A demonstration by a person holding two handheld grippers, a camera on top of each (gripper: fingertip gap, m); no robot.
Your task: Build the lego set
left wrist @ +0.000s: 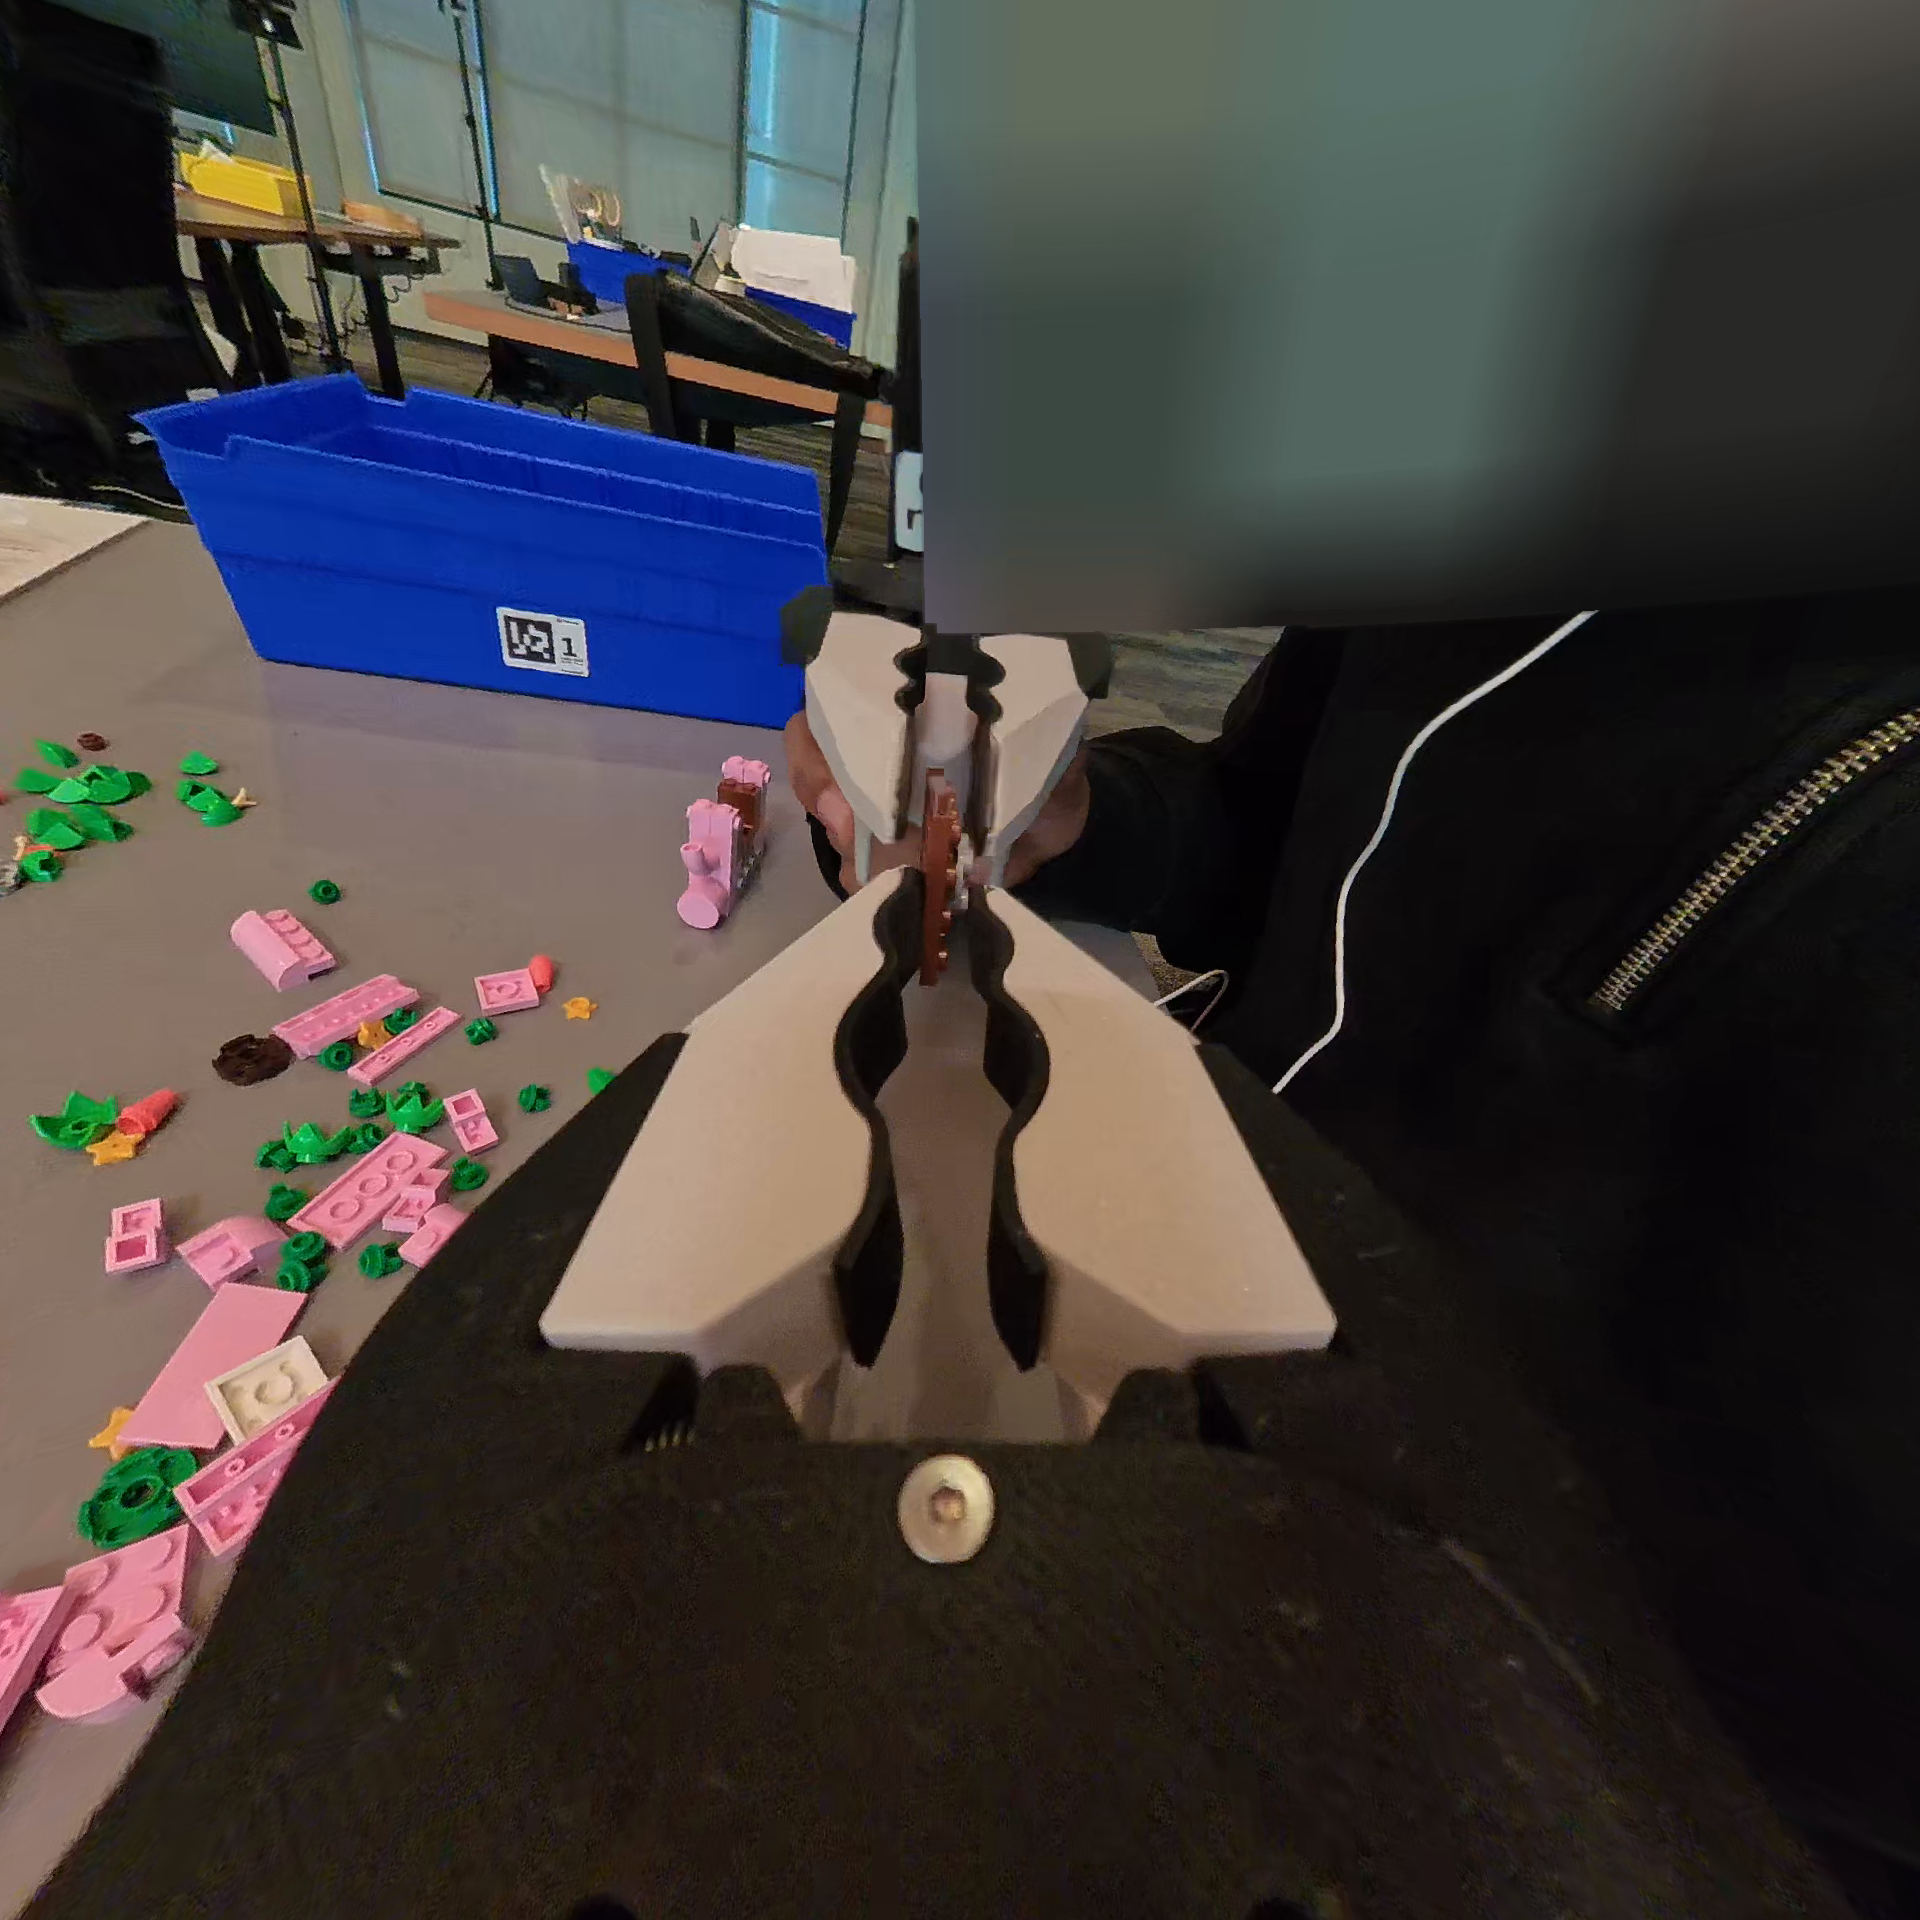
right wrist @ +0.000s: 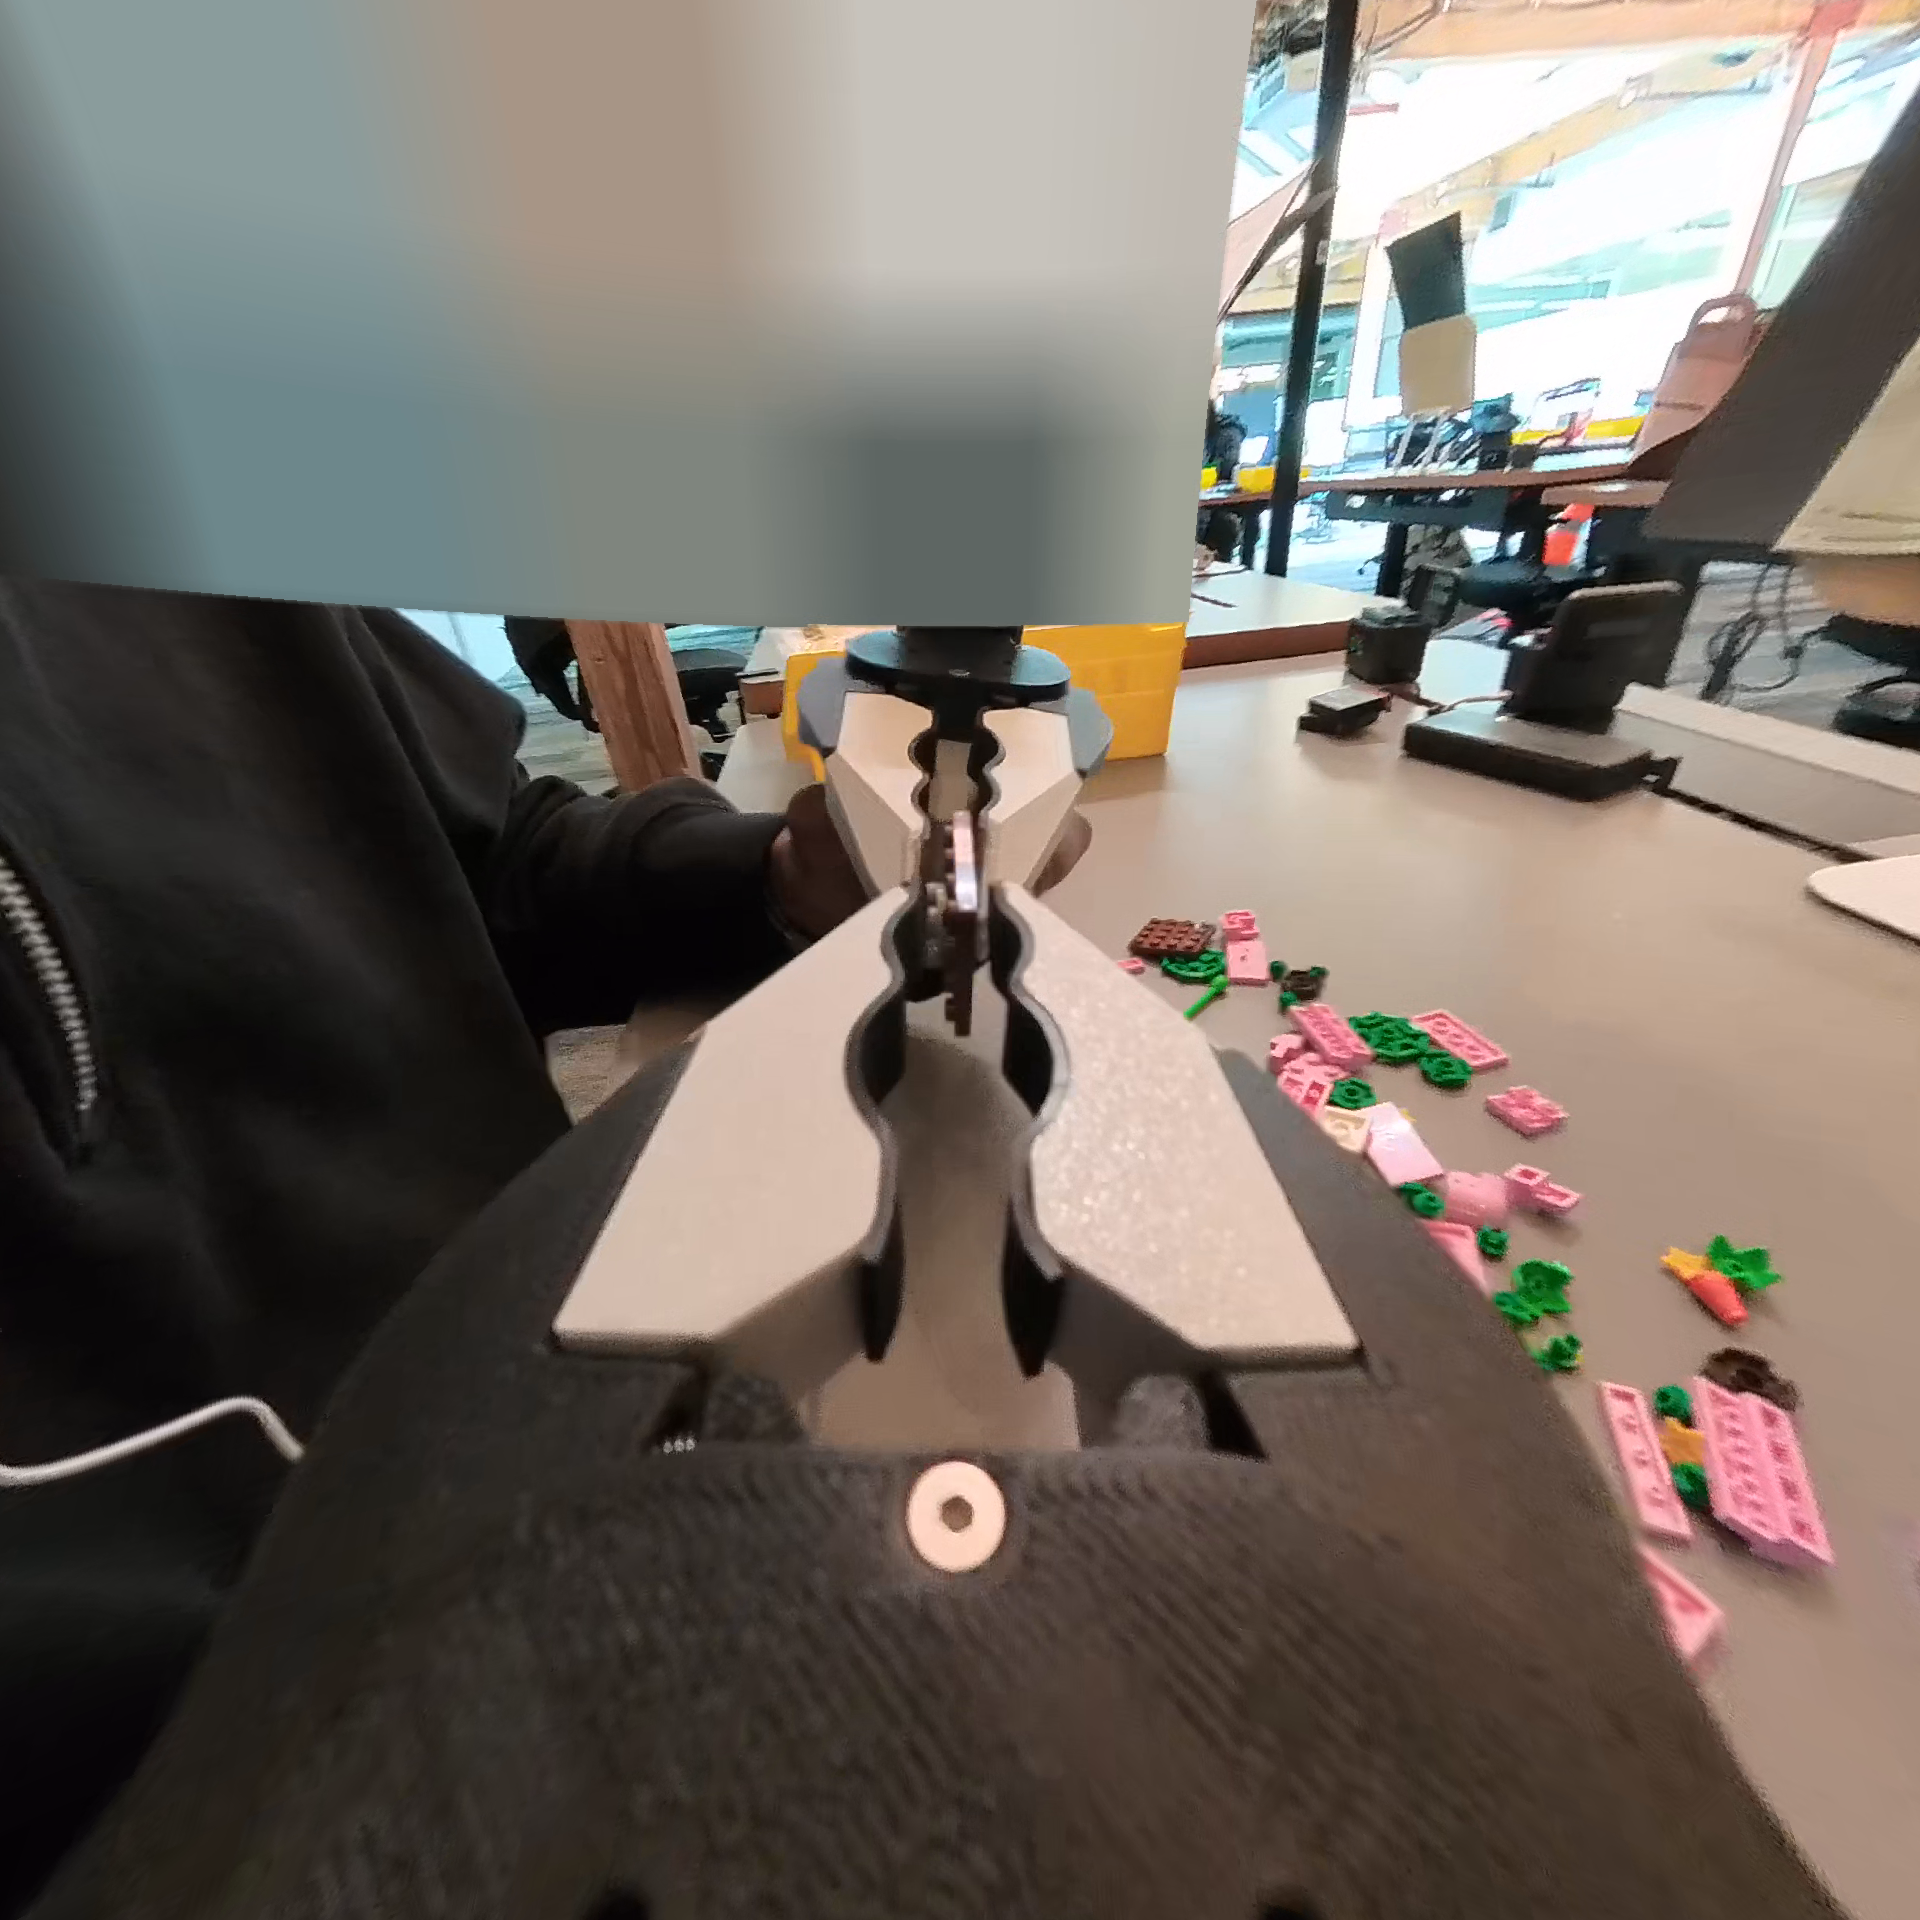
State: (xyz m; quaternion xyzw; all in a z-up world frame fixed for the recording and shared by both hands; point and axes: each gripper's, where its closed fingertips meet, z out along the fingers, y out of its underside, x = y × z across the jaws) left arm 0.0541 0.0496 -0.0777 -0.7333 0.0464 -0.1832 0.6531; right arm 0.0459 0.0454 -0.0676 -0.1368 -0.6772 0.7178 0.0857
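Observation:
Both grippers meet tip to tip in the air, in front of the person's black jacket. In the left wrist view my left gripper [left wrist: 940, 902] is shut on a brown lego plate [left wrist: 935, 935] held edge-on. The right gripper [left wrist: 940, 857] faces it and grips the same plate from the far side. In the right wrist view my right gripper [right wrist: 948, 909] is shut on the brown plate [right wrist: 958, 987]. A small lilac piece [right wrist: 969, 868] sits against the plate, between the fingers of the left gripper [right wrist: 958, 847] opposite.
A blue bin [left wrist: 499, 551] stands at the back of the grey table [left wrist: 468, 790]. Several loose pink and green pieces [left wrist: 364, 1143] lie on the left, near a small pink-and-brown sub-build [left wrist: 727, 842]. More loose pieces [right wrist: 1455, 1091], a brown plate [right wrist: 1172, 938], a yellow bin [right wrist: 1132, 686] and black devices [right wrist: 1538, 727] show in the right wrist view. My left and right fingertips are right by each other.

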